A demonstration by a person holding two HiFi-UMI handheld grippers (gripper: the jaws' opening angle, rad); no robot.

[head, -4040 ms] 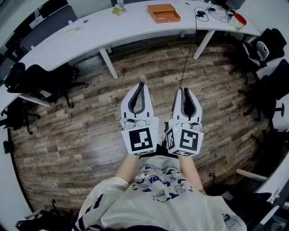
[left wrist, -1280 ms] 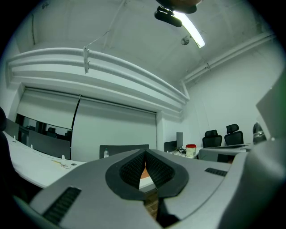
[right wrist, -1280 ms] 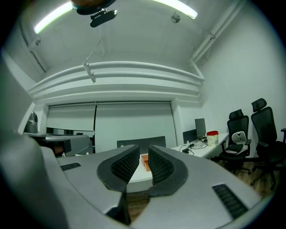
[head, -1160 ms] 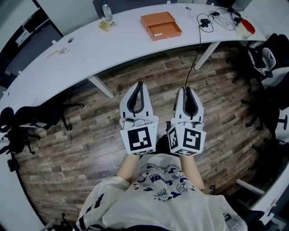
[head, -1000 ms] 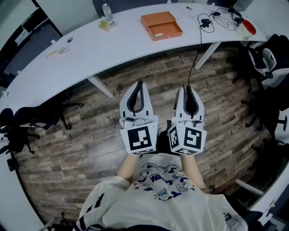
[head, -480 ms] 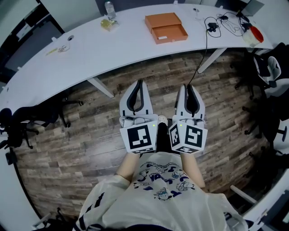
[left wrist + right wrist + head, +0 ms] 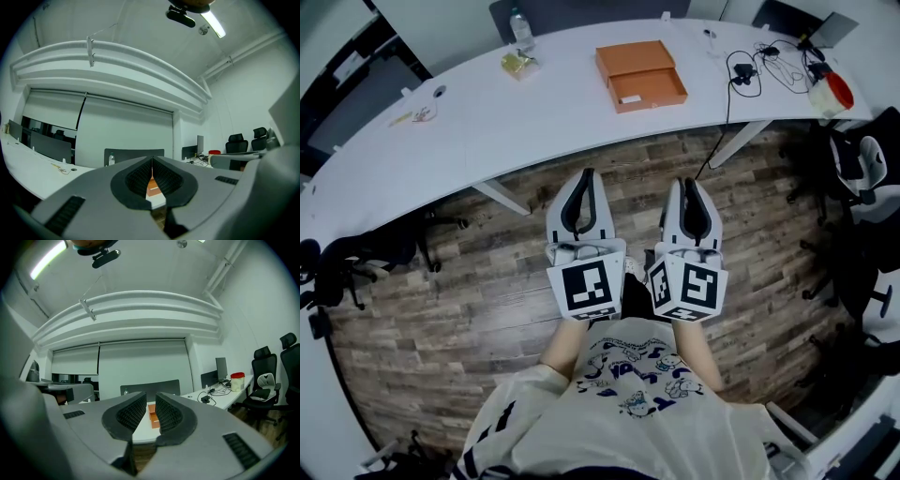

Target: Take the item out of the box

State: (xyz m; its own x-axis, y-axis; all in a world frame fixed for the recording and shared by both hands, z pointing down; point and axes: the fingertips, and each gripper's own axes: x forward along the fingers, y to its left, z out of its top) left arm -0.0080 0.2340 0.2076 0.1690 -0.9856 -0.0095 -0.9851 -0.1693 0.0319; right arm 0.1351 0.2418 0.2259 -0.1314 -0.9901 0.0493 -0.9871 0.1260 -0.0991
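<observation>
An orange box (image 7: pixel 640 75) lies on the long curved white table (image 7: pixel 534 112), its lid beside the tray; what is inside cannot be made out. I hold both grippers side by side over the wooden floor, well short of the table. The left gripper (image 7: pixel 587 172) is shut with nothing in it, and the right gripper (image 7: pixel 687 182) is shut and empty too. The left gripper view shows the box (image 7: pixel 153 186) through its shut gripper (image 7: pixel 152 159). In the right gripper view the box (image 7: pixel 153 415) sits far off behind the gripper (image 7: pixel 151 397).
A water bottle (image 7: pixel 518 28) and a small yellow item stand at the table's back left. Cables (image 7: pixel 759 61) and a red-lidded container (image 7: pixel 827 92) lie at its right end. Black office chairs (image 7: pixel 867 159) stand to the right, more chairs (image 7: pixel 356 262) to the left. Table legs (image 7: pixel 502 197) reach the floor ahead.
The table and the orange box have drawn closer and lower in the head view. Both grippers stay shut and side by side as before.
</observation>
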